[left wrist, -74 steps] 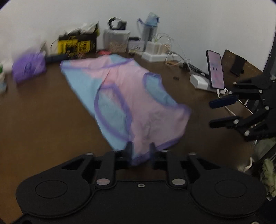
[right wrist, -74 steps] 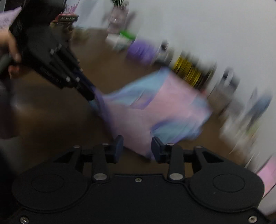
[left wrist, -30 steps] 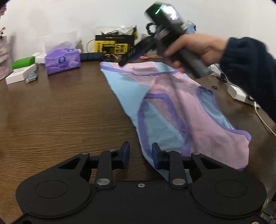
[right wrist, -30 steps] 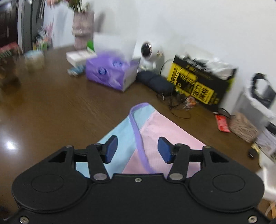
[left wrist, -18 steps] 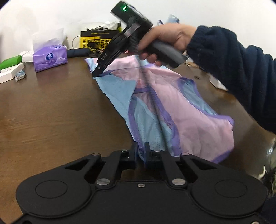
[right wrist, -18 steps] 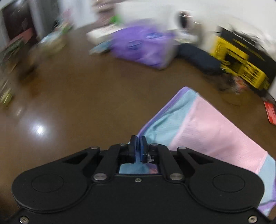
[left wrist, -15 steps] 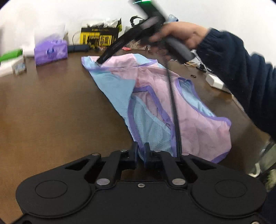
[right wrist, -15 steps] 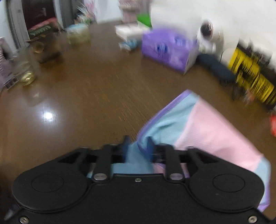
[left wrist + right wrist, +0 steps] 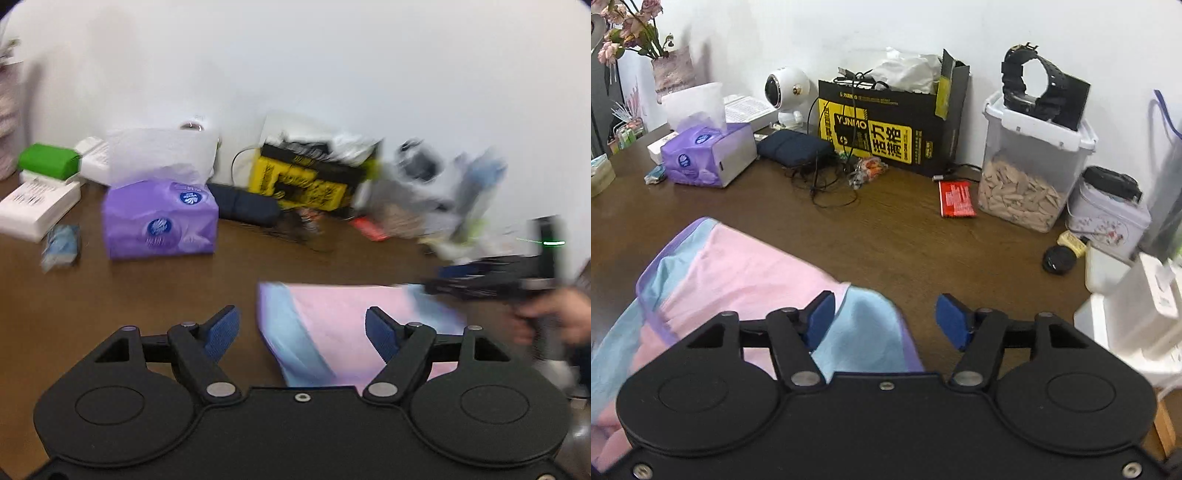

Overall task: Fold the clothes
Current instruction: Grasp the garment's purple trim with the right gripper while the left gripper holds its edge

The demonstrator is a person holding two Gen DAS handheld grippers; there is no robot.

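While both claws stood spread over the near part of the brown table (image 9: 897,236), the pink and blue garment (image 9: 738,273) lay flat on the wood, its far edge just short of the clutter along the wall. Seen from the left wrist, the left gripper (image 9: 302,330) had its blue pads wide apart and opening, with the garment's far left corner lying beneath and between them but not pressed by either pad. Seen from the right wrist, the right gripper (image 9: 885,319) was also spread, though its pads were drawing together; the blue right-hand corner of the cloth lay under the gap, against the left pad, and nothing was pinched. That same right gripper showed as a dark blur at the far right of the left view, held in a hand (image 9: 554,317). A purple tissue box (image 9: 707,155) sat far left, a yellow and black bag (image 9: 886,136) further right against the wall, and a clear tub of wood chips (image 9: 1030,177) far right, all well clear of the cloth. It looked like a fold had just been laid down and let go. The next move would likely call for each claw to take a fresh edge or corner cleanly, catching every layer, before carrying it over for another fold.
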